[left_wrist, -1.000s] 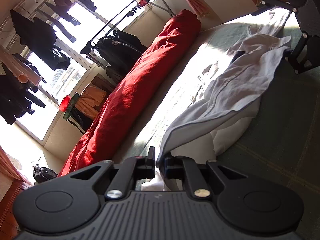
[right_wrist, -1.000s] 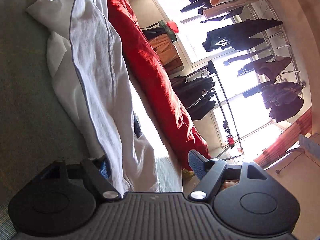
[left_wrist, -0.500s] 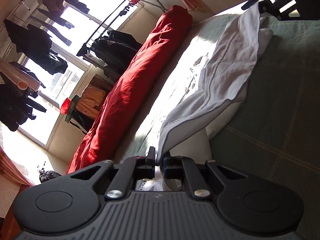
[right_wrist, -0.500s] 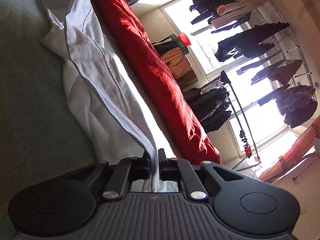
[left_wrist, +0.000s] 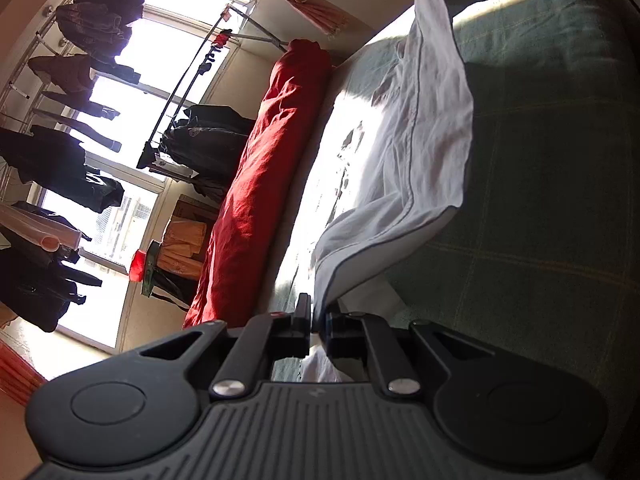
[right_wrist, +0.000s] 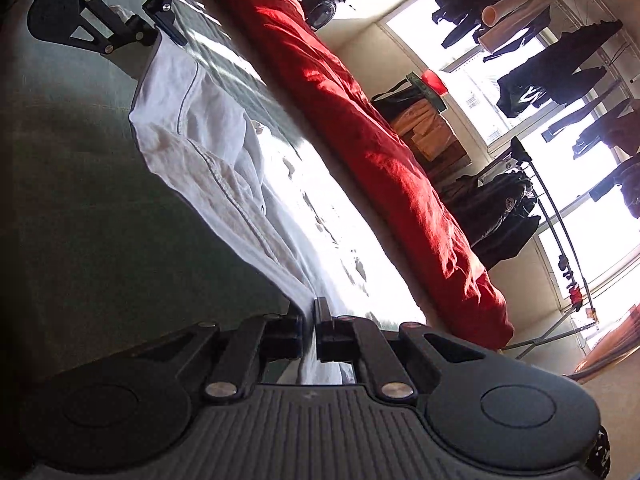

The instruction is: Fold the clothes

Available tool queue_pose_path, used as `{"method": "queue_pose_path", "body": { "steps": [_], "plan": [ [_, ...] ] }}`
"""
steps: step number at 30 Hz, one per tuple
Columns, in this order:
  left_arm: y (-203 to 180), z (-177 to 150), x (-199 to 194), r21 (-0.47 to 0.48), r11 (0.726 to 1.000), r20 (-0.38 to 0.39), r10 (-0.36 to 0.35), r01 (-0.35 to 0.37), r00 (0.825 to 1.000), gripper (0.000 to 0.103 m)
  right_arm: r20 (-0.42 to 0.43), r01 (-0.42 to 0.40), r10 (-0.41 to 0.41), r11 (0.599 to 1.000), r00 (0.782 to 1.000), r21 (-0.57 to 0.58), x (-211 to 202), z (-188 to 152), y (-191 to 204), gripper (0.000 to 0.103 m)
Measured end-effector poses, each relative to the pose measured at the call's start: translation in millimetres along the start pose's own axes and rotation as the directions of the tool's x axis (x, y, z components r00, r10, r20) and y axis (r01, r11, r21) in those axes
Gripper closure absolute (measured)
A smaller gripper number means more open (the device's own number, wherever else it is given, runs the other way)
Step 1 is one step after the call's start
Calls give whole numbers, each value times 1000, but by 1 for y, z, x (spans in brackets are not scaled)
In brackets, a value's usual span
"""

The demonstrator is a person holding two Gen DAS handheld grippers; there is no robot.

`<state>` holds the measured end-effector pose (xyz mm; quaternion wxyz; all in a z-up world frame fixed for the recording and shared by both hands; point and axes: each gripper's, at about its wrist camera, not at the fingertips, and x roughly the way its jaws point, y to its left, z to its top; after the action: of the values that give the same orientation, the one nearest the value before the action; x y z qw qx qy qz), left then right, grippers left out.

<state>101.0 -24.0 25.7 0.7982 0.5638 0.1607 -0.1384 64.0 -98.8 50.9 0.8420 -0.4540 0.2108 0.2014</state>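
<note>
A white garment (left_wrist: 420,136) is being held at two opposite ends, and it is being stretched between the two grippers over a green bed cover (left_wrist: 552,184). The left gripper (left_wrist: 317,320) is being kept closed on one end of the cloth, which is being pinched between its fingers, and the rest is running away from it toward the top of the left view. In the right view the right gripper (right_wrist: 309,322) is being kept closed on the other end in the same way, and the left gripper (right_wrist: 160,26) is being seen at the far end of the cloth. The middle of the garment is sagging and is lying on the cover, partly in bright sun. Beside the garment, along the far side of the bed, a long red roll (left_wrist: 264,184) of bedding is lying. Behind it dark clothes (right_wrist: 496,208) are hanging on a rack (left_wrist: 192,80) in front of a window (left_wrist: 160,52).
</note>
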Motion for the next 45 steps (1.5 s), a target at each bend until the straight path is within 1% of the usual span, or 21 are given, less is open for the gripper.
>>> {"method": "queue_pose_path", "body": {
  "steps": [3,7,9,15,16,17,18,21,22,23,25,27,30,31,34,35,37,39,41,42,45],
  "plan": [
    [-11,-3,-16,32,999,6,-32,32,999,97,-36,-89,89,996,995,9,-14,-3,8,97],
    [-28,-10,-28,13,991,-11,-131,131,991,97,-94,-196,199,980,975,39,-19,-15,23,97],
    [-36,-14,-31,-1,983,-23,-182,182,983,97,-139,-248,253,967,957,55,-15,-25,35,97],
    [-30,-20,-39,-130,948,-14,-295,291,955,95,-248,-364,391,919,886,150,3,-53,61,94],
    [-29,-21,-40,-151,939,-11,-314,309,949,93,-255,-373,404,913,878,164,4,-58,65,90],
    [-28,-22,-41,-172,930,-8,-332,326,943,91,-257,-372,405,913,878,166,4,-59,66,84],
    [-27,-24,-42,-193,919,-4,-350,343,937,90,-258,-371,404,913,877,169,4,-60,67,81],
    [-24,-27,-46,-255,884,10,-403,392,915,90,-228,-346,385,918,894,195,-4,-61,57,71],
    [-23,-28,-48,-275,871,15,-420,408,907,90,-207,-335,380,916,902,220,-6,-61,50,63],
    [-16,-29,-49,-314,857,32,-421,409,906,89,-186,-326,374,913,909,246,-9,-60,42,54],
    [3,-37,-45,-425,816,60,-405,390,912,89,-141,-308,361,903,922,298,-13,-59,27,50],
    [16,-51,-30,-553,749,63,-399,365,915,88,-89,-297,349,885,933,358,-17,-57,12,50],
    [36,-71,-8,-722,617,67,-389,314,919,72,1,-278,312,847,950,453,-23,-56,-7,43],
    [37,-80,1,-768,566,62,-400,300,914,72,25,-274,300,832,954,482,-24,-56,-10,41],
    [25,-109,31,-881,398,45,-467,255,883,74,94,-266,259,781,961,565,-26,-58,-19,39],
    [20,-117,39,-903,356,43,-480,240,876,74,115,-266,247,760,962,593,-25,-60,-19,37],
    [8,-130,48,-935,297,28,-485,195,874,74,156,-267,219,715,963,646,-25,-63,-20,34],
    [-1,-135,51,-951,262,22,-481,167,876,74,166,-259,200,682,966,684,-21,-67,-17,33],
    [-11,-134,51,-954,252,21,-479,161,878,74,176,-252,180,647,968,720,-18,-70,-14,31],
    [-15,-131,51,-953,262,13,-472,154,882,74,181,-248,170,629,969,737,-16,-72,-12,31],
    [-28,-119,50,-942,315,-30,-430,119,902,74,165,-242,181,606,970,758,-7,-78,-5,30]
  ]
}}
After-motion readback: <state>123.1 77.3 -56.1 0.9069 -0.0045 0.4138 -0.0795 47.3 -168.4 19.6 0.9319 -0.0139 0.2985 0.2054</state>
